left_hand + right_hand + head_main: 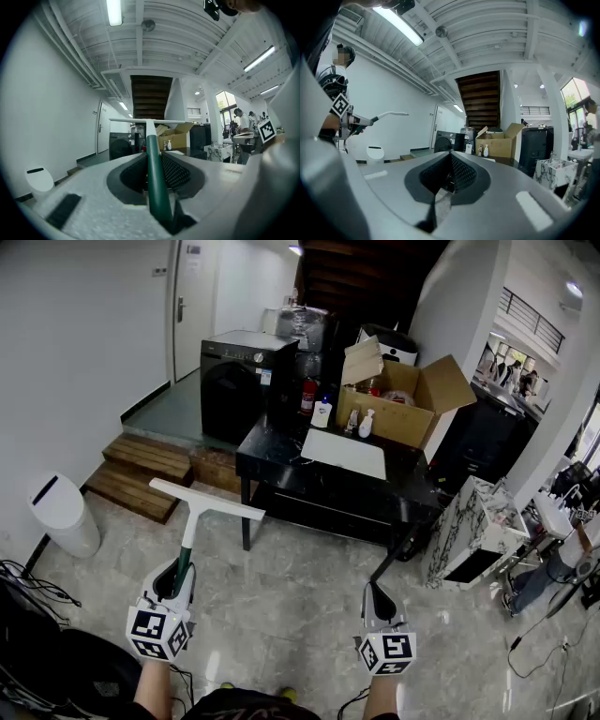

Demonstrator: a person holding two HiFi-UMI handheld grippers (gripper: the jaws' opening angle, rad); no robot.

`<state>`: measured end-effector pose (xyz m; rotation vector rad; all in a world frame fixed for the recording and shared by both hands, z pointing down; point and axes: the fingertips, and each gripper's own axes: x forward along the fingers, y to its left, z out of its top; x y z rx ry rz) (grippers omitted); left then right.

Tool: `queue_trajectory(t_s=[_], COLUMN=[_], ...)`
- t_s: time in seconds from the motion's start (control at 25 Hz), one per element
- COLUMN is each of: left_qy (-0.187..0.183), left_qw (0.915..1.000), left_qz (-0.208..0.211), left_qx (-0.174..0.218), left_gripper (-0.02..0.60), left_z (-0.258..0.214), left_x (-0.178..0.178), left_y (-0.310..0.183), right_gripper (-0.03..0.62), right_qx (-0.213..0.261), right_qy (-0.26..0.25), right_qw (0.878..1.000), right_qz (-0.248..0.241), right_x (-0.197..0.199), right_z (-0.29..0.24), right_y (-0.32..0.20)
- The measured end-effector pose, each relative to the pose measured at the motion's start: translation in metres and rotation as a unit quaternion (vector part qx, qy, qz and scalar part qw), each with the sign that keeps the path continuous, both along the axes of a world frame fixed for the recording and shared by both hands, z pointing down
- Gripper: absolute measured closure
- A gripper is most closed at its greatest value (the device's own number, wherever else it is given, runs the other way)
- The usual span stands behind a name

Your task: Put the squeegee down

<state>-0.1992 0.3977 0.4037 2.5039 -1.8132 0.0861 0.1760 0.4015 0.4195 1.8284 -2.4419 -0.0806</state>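
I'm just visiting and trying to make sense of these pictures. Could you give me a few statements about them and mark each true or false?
The left gripper holds the squeegee by its green handle. True.
The squeegee lies on the floor. False: it is held in the air.
The fingers of the right gripper hold a bottle. False: they are shut with nothing between them.
The cardboard box stands on the black table. True.
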Motion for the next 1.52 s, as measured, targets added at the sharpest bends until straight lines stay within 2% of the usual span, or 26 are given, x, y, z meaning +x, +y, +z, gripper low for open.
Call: queue_trajectory(t_s=[0.4,0.8,0.96,1.52], left_qy=[-0.006,0.008,0.013,0.023], left_qw=[1.0,0.9998,0.9997,0.9987], left_qz=[0.003,0.01,0.019,0.045], left_qx=[0.005,0.017,0.013,0.007], left_gripper=[0.483,0.483,0.483,0.483], left_z=[-0.005,-0.004,-0.004,0.001], left_x=[0.001,-0.001,-0.004,-0.055], left_y=[0.001,0.0,-0.001,-0.003], right_gripper=[0.594,0.592,0.592,0.583], right_qx=[-0.001,0.001,0.005,0.001], right_qy=[-0.027,-0.002,-0.005,-0.019], right_qw=[1.0,1.0,1.0,1.0], right_qz=[0.006,-0.001,-0.003,-0.007], right_x=[0.004,-0.007,-0.02,-0.098], right_z=[-0.004,0.002,-0.003,0.003], right_y=[0.001,0.007,0.009,0.019])
